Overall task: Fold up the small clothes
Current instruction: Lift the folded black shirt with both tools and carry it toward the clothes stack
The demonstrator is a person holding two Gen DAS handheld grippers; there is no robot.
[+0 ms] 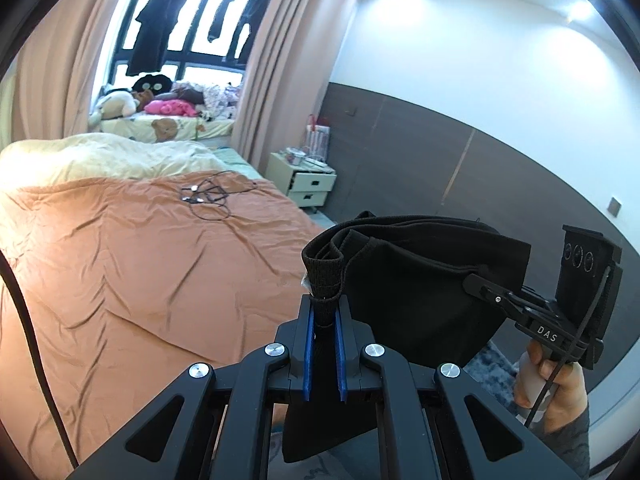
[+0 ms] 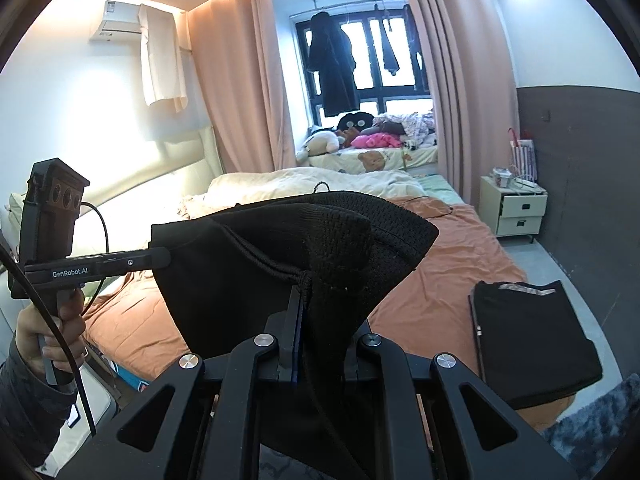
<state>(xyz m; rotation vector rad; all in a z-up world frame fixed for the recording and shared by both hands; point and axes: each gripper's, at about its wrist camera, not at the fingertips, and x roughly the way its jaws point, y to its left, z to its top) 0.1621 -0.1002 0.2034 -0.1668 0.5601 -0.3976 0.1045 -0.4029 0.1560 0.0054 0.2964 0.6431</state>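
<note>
A small black garment (image 1: 424, 280) hangs stretched in the air between both grippers, above the near edge of the bed. My left gripper (image 1: 325, 305) is shut on a bunched ribbed edge of it, blue pads (image 1: 307, 344) pressing the cloth. In this view the right gripper (image 1: 471, 280) bites the garment's other side, with a hand (image 1: 560, 384) on its handle. In the right wrist view the black garment (image 2: 280, 252) drapes over my right gripper (image 2: 306, 300), which is shut on a seam; one finger is hidden by cloth. The left gripper (image 2: 163, 257) grips the far edge.
The bed with an orange cover (image 1: 120, 264) lies below and ahead, with a tangle of black cables (image 1: 208, 196) on it. A folded black stack (image 2: 532, 340) rests on the bed's near right corner. A cream nightstand (image 2: 516, 204) stands by the dark wall panel. A grey rug (image 2: 600, 432) lies on the floor.
</note>
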